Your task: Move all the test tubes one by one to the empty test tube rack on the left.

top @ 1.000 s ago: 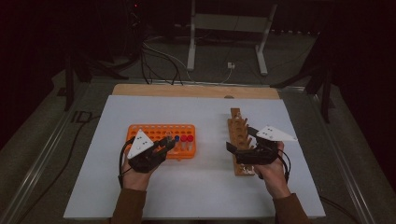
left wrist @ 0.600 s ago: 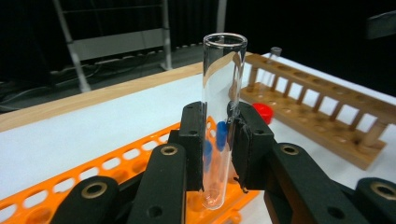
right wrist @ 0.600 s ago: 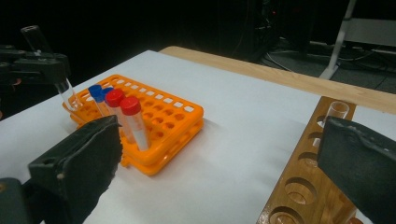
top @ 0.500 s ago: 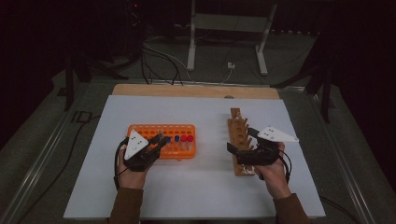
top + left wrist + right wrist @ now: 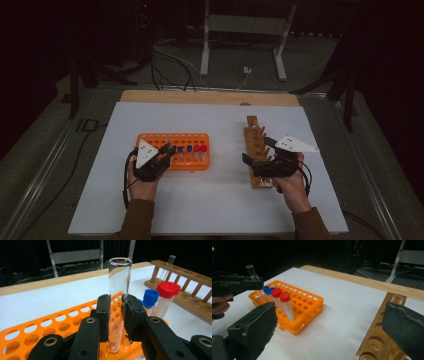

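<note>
**Glass tube seated in the orange rack**

The left tool point(image 5: 117, 315) is clenched on a clear glass test tube point(image 5: 119, 285), its black pads pressing the tube's lower half from both sides. The tube stands upright, open mouth up, with its rounded bottom down in a hole of the orange rack point(image 5: 35, 325) (the near-row end of it, as the left gripper view has it). In the high view that tool point(image 5: 167, 152) sits at the rack's point(image 5: 195, 136) 8 o'clock corner. At 3 o'clock from the tube in the rack stand two blue-capped tubes point(image 5: 267, 292) and two red-capped tubes point(image 5: 283, 303).

The right tool point(image 5: 329, 325) is released, its jaws spread wide with nothing between them, hovering over the near end of the wooden rack point(image 5: 254, 145), which lies on the white desk point(image 5: 220, 210) at 3 o'clock, well apart from the orange one. A clear tube point(image 5: 397, 299) stands in the wooden rack.
</note>
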The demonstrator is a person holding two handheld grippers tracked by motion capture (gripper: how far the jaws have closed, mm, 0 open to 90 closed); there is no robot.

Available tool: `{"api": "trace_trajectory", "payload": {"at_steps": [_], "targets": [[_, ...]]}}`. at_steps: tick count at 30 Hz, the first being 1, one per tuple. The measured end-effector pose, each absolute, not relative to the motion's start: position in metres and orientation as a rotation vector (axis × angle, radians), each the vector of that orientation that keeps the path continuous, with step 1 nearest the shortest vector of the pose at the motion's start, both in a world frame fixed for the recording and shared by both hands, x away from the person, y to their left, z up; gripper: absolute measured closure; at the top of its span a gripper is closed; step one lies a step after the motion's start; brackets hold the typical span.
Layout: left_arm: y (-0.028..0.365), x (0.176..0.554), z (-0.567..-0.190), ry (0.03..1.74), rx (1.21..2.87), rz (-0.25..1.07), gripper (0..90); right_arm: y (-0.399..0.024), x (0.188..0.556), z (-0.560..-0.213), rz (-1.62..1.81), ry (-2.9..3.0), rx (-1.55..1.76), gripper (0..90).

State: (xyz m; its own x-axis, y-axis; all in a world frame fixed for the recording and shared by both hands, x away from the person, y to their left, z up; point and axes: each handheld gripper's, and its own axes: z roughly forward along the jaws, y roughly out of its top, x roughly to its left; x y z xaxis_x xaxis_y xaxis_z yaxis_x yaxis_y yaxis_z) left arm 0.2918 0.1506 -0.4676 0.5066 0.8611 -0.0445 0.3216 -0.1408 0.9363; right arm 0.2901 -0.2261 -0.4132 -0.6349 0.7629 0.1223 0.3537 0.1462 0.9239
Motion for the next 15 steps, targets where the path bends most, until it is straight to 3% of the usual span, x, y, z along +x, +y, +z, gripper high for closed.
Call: {"api": "trace_trajectory", "payload": {"at_steps": [15], "targets": [[0.143, 0.301, -0.488, 1.044, 1.804, 0.621, 76.1, -0.226, 0.29, -0.414, 1.495, 2.059, 1.061, 0.3]]}}
